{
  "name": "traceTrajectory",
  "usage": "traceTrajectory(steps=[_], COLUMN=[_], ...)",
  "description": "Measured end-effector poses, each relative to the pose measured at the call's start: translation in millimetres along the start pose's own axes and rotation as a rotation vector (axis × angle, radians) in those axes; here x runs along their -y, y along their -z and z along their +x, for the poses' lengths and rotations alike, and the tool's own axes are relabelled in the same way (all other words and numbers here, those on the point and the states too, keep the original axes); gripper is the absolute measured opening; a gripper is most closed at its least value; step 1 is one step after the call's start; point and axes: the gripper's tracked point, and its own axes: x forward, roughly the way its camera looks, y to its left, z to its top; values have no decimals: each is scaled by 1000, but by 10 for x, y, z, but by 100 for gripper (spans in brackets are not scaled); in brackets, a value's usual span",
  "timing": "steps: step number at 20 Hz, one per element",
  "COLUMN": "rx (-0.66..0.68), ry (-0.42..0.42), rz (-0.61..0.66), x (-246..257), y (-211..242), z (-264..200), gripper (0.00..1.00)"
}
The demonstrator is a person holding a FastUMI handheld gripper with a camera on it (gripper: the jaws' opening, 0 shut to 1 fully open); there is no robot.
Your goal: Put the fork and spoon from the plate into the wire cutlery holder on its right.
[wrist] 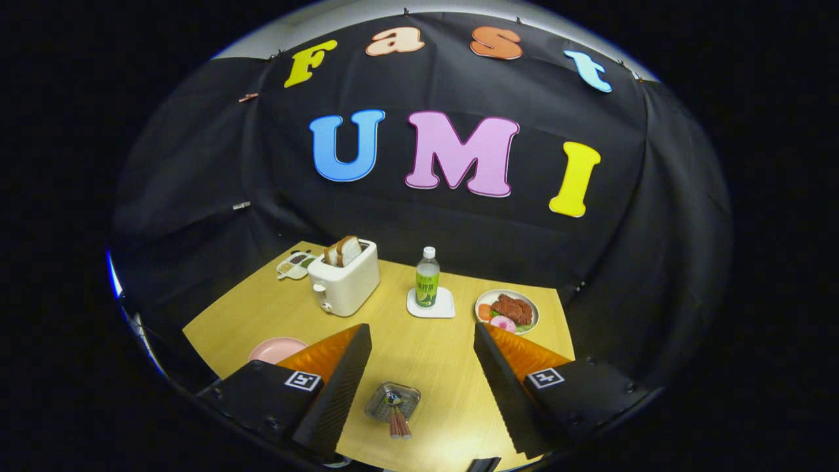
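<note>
Between the two fingers of the gripper [419,367], low down near their bases, stands the wire holder [392,401] on the wooden table [426,354]. Two reddish handles [398,425] stick out of it; which is the fork and which the spoon, I cannot tell. The fingers are spread wide apart and hold nothing. Behind the left finger a pink plate [275,349] is partly hidden. Beyond the fingers are a white toaster [344,282] with bread, a bottle [427,277] on a white coaster, and a plate of food [508,310].
</note>
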Motion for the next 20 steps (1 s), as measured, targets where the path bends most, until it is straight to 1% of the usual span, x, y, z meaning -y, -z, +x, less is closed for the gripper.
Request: traceTrajectory(steps=[6, 10, 12, 14, 17, 20], rx=[182, 256, 286, 306, 303, 316], ry=[33, 38, 58, 73, 67, 62], rz=[-5, -4, -27, -20, -18, -14], x=[60, 79, 128, 119, 54, 33], y=[-320, -413, -397, -368, -290, -304], z=[-186, -308, -337, -375, -423, -507], gripper=[96, 97, 96, 96, 96, 96])
